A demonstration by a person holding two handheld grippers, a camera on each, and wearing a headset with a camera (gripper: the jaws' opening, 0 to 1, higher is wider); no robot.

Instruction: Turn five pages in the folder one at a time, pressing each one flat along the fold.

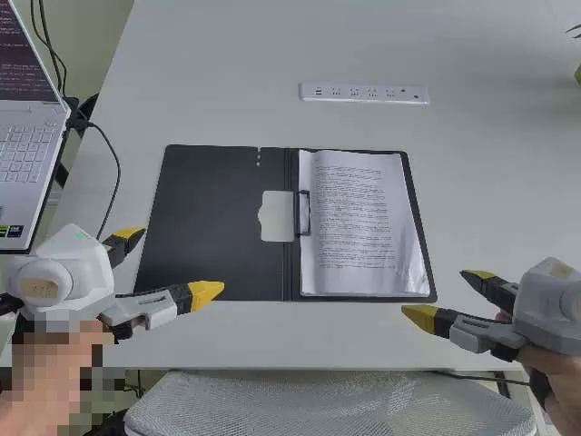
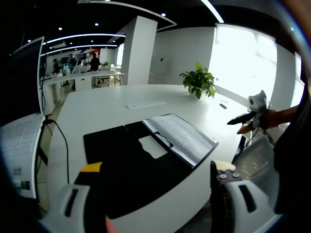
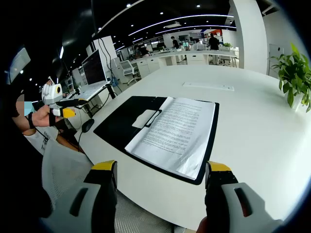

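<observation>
Folder (image 1: 209,218) laid open on the table (image 1: 227,54), page stack (image 1: 363,218) on its right half.
Stack is seen at 11 o'clock from the right gripper (image 1: 443,293), long axis 12–6, free edge nearer it than the left gripper (image 1: 171,262). Both sets of jaws are spread wide, nothing held.
</observation>
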